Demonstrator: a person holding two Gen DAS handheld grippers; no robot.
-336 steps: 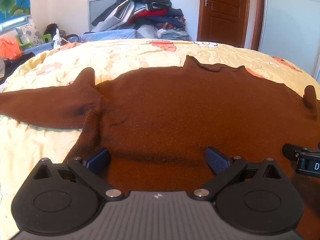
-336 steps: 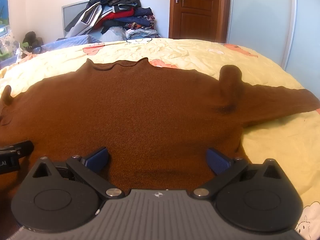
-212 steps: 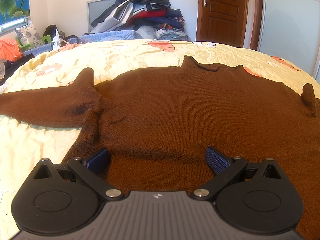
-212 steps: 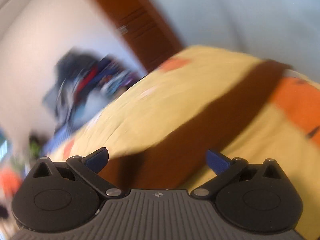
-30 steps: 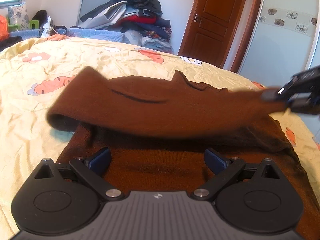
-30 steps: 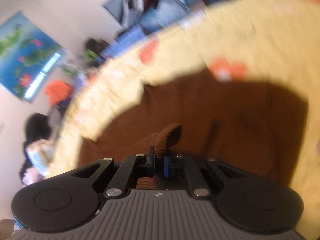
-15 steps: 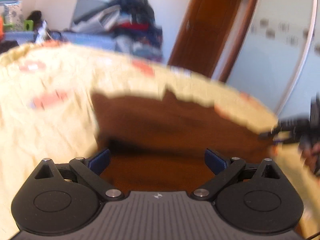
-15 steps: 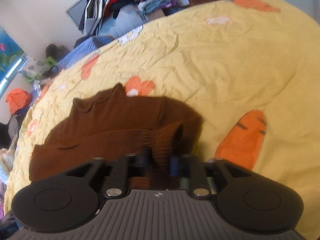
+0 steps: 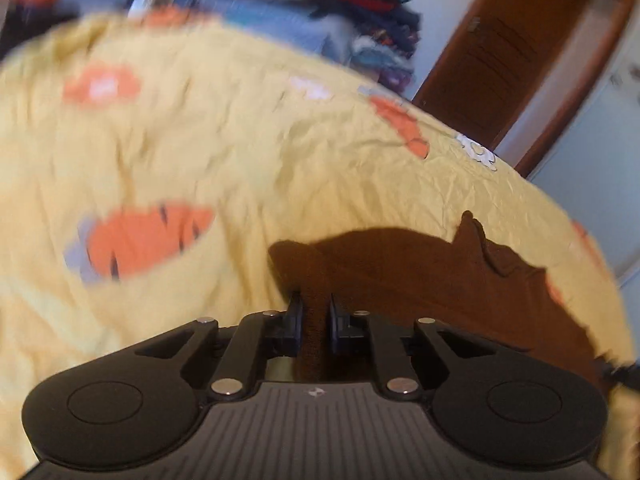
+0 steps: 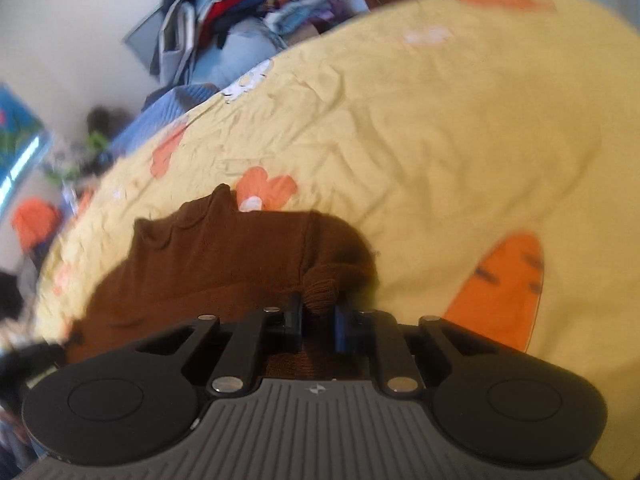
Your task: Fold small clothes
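A brown knit sweater (image 9: 420, 272) lies on the yellow bedspread (image 9: 200, 152) with both sleeves folded in over its body. My left gripper (image 9: 314, 316) is shut on the sweater's left edge, with brown cloth pinched between the pads. My right gripper (image 10: 318, 314) is shut on the sweater's (image 10: 224, 256) right edge, where a rolled bunch of knit sits between the pads. The collar points toward the far side of the bed in both views. The right gripper's tip shows at the left wrist view's right edge (image 9: 624, 372).
The bedspread (image 10: 440, 132) has orange carrot and flower prints. A heap of clothes (image 10: 240, 4) is piled beyond the far edge of the bed. A wooden door (image 9: 508, 52) stands at the back right. Both views are motion-blurred.
The left gripper went from open over the sweater to shut on its left edge. The right gripper kept its hold and swung with the cloth. Both views tilted.
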